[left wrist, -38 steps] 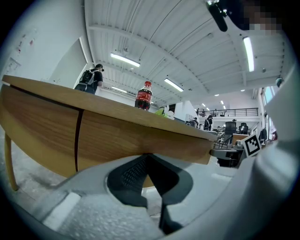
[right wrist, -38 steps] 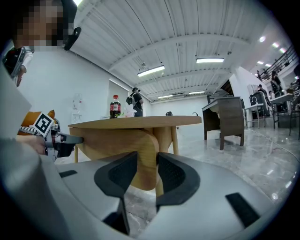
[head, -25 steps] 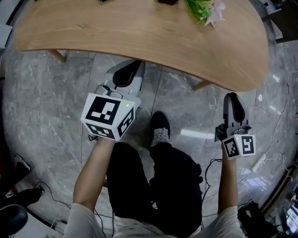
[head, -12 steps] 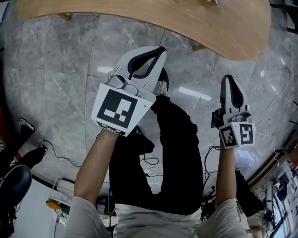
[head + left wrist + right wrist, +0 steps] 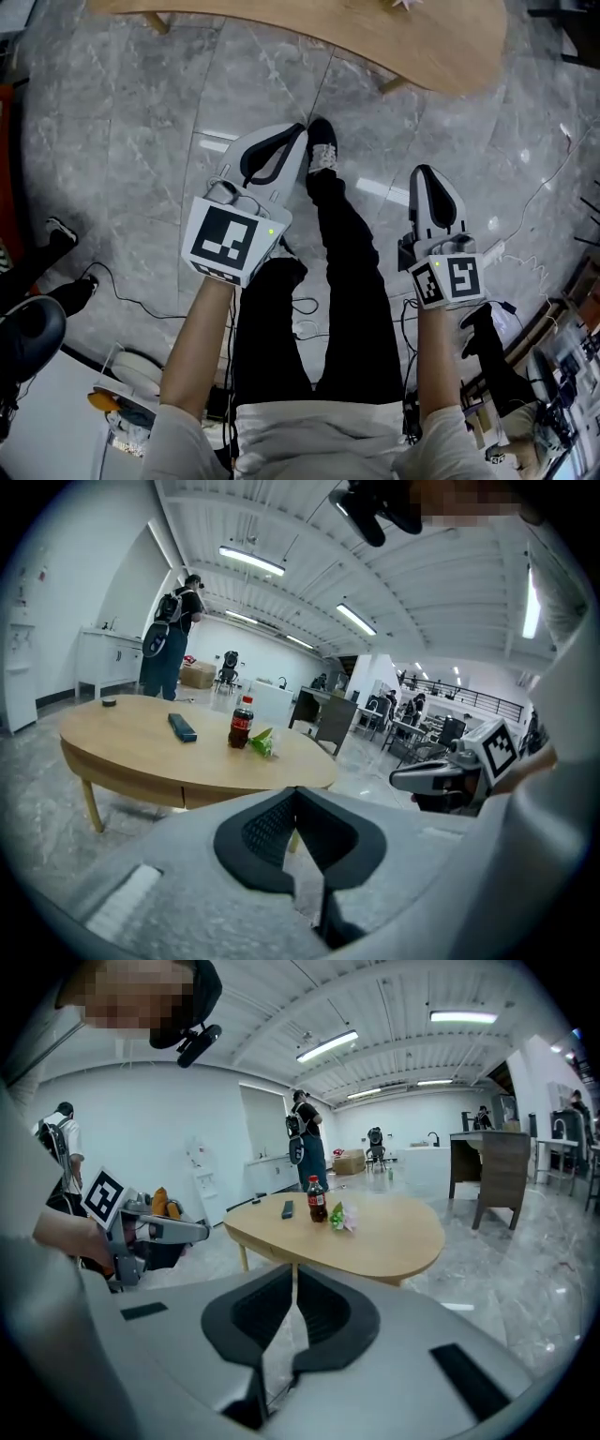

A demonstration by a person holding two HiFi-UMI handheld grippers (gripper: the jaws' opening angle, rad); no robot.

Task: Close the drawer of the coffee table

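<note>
The oval wooden coffee table (image 5: 375, 33) lies at the top edge of the head view, apart from both grippers. In the left gripper view the coffee table (image 5: 187, 757) shows a flat front with one thin seam, and no drawer sticks out. My left gripper (image 5: 298, 131) hangs over the marble floor with its fingertips together and nothing held; its jaws meet at the left gripper (image 5: 296, 791). My right gripper (image 5: 427, 172) is level with it on the right. Its jaws are closing, down to a thin slit at the right gripper (image 5: 293, 1269), with nothing between them.
A cola bottle (image 5: 317, 1200), a dark remote (image 5: 287, 1209) and a green bouquet (image 5: 339, 1216) stand on the table. The person's black-trousered legs (image 5: 347, 281) reach between the grippers. Cables (image 5: 122, 309) trail on the floor at left. A person with a backpack (image 5: 169, 639) stands beyond the table.
Both grippers have risen and drawn back from the table, which has slid to the top edge of the head view. The person has stepped away, and more floor now shows.
</note>
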